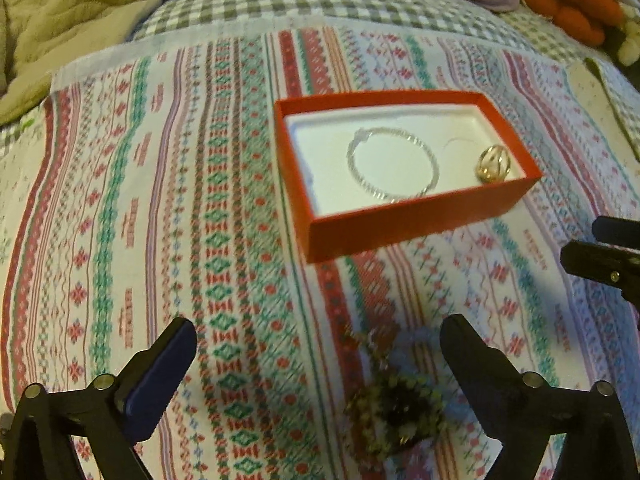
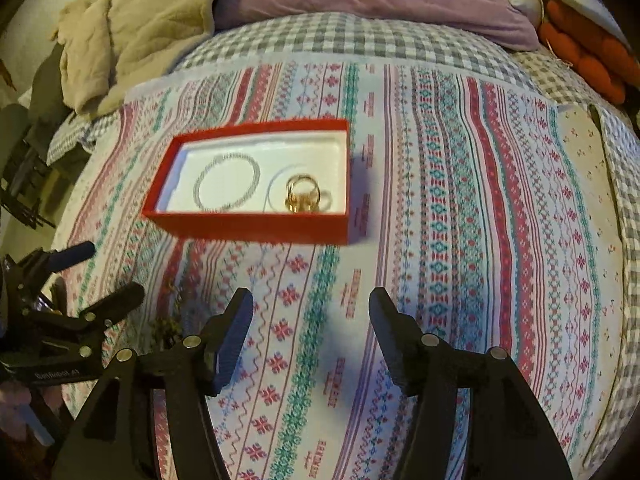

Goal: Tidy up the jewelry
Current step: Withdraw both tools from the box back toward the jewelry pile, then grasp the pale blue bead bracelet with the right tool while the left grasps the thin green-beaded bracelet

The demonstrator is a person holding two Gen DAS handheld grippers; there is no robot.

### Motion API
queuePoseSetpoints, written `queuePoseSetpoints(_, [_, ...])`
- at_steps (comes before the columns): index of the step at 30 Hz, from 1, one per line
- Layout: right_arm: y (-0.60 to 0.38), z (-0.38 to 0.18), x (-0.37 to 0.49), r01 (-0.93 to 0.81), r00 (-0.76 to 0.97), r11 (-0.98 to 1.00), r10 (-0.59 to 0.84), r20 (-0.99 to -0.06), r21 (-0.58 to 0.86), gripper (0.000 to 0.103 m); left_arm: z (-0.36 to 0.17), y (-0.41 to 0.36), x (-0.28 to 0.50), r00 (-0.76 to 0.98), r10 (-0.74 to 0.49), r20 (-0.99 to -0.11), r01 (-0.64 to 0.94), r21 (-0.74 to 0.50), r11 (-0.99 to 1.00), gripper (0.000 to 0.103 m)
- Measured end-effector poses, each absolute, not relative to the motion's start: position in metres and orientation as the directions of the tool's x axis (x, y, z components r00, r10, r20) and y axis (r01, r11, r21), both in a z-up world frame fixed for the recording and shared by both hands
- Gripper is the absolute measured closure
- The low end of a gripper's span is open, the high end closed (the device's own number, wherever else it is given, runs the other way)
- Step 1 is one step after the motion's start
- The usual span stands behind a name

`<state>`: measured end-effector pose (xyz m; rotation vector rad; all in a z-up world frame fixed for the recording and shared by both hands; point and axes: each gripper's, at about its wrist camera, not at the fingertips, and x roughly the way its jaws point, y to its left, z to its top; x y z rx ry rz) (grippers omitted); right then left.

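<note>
Red box (image 1: pixel 404 216) lies far from both your grippers, left one (image 1: pixel 318 354) open above green beaded jewelry (image 1: pixel 394 408), right one (image 2: pixel 311 322) open and empty

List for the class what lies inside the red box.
Inside the red box, on its white liner, lie a silver bracelet and gold rings. Anything beneath the liner is covered.
</note>
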<state>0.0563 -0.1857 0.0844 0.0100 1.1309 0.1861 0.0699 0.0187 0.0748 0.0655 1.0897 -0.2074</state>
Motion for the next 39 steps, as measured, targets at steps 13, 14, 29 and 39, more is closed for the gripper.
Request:
queuePoseSetpoints(13, [-0.165,0.048,0.037,-0.175,0.306,0.982,0.129,-0.943,0.077,0.039,0.044,0.037,0.049,0.351,-0.054,-0.935,0.194,0.016,0.981,0.001])
queuePoseSetpoints(14, [-0.164,0.045,0.037,-0.178,0.298,0.981,0.131,-0.946,0.08,0.039,0.04,0.037,0.048,0.338,-0.046,-0.94,0.2,0.024,0.979,0.001])
queuePoseSetpoints(29, [-0.131,0.023,0.044,-0.228,0.264,0.971,0.135,-0.955,0.074,0.039,0.018,0.045,0.03,0.307,0.015,-0.951,0.23,0.089,0.969,0.001])
queuePoseSetpoints(39, [-0.111,0.012,0.037,-0.308,0.328,0.951,0.066,-0.942,-0.041,0.039,0.015,0.046,0.019,0.335,-0.012,-0.942,0.237,0.072,0.969,0.0])
